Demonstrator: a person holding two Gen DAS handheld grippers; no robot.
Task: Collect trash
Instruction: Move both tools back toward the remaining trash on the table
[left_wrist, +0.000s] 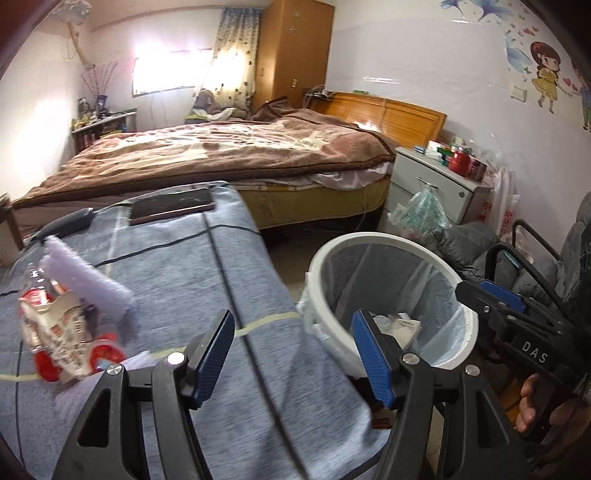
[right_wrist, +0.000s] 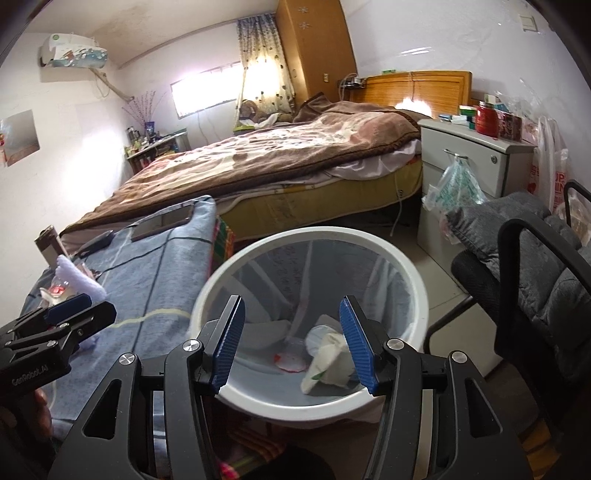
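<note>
A white trash bin (right_wrist: 413, 291) with a clear liner stands on the floor beside the blue-grey covered table (left_wrist: 192, 280). Crumpled white paper (right_wrist: 328, 360) and a red-edged lid (right_wrist: 290, 362) lie in it. My right gripper (right_wrist: 291, 339) is open and empty above the bin's near rim. My left gripper (left_wrist: 291, 354) is open and empty over the table's right edge, next to the bin (left_wrist: 384, 240). On the table at the left lie a red-and-white wrapper (left_wrist: 62, 332), a plastic bottle (left_wrist: 33, 288) and a pale purple foam piece (left_wrist: 88, 280).
A phone (left_wrist: 171, 206) and a dark remote (left_wrist: 70, 219) lie at the table's far end. A bed (right_wrist: 280, 155) stands behind, a white nightstand (right_wrist: 472, 173) with a hanging bag to its right, and a grey cushioned chair (right_wrist: 535, 266) right of the bin.
</note>
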